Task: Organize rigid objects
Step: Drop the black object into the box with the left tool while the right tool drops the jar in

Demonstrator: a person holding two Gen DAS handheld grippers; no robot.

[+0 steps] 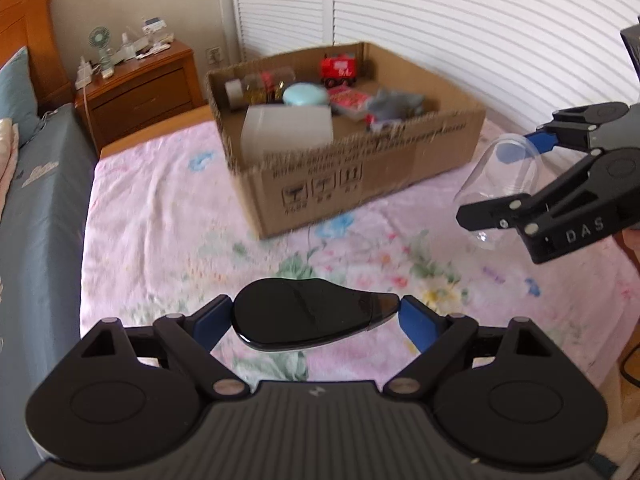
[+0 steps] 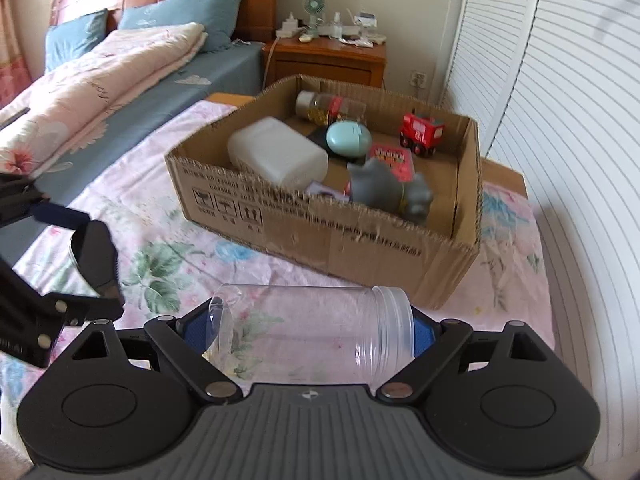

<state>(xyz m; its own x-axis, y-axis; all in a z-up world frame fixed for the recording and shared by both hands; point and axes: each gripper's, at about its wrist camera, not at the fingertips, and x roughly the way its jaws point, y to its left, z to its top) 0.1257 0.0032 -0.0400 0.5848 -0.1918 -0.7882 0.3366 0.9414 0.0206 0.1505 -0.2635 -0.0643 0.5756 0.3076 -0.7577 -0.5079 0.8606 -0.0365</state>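
1. Left wrist view: left gripper (image 1: 316,322) clamped on black teardrop-shaped object (image 1: 304,316), pads pressing both ends, long axis running crosswise between the blue pads (image 1: 418,326). Held clear above flowered bedspread (image 1: 160,240).
2. Same view: cardboard box (image 1: 360,184) straight ahead and beyond the tongs, open top facing up, already holding white jug (image 1: 288,128), red toy train (image 1: 338,70), mint round case (image 1: 306,96), grey toy (image 1: 394,106).
3. Same view: right gripper (image 1: 516,176) off to the right, closed on clear plastic jar (image 1: 496,188); looks slightly nearer the box's right corner.
4. Right wrist view: right gripper (image 2: 312,334) gripping clear plastic jar (image 2: 312,332) end to end, base at left pad, threaded mouth at right pad; long axis crosswise, roughly parallel to box's near wall.
5. Same view: cardboard box (image 2: 320,236) directly ahead, near wall just past the jar; free floor space visible at box's right-hand side near red toy train (image 2: 422,128).
6. Same view: left gripper (image 2: 86,258) at far left with black teardrop-shaped object (image 2: 94,252), further from box opening.
7. Judgement: both loads need forward carry over near wall; right hand likely better placed to drop first.
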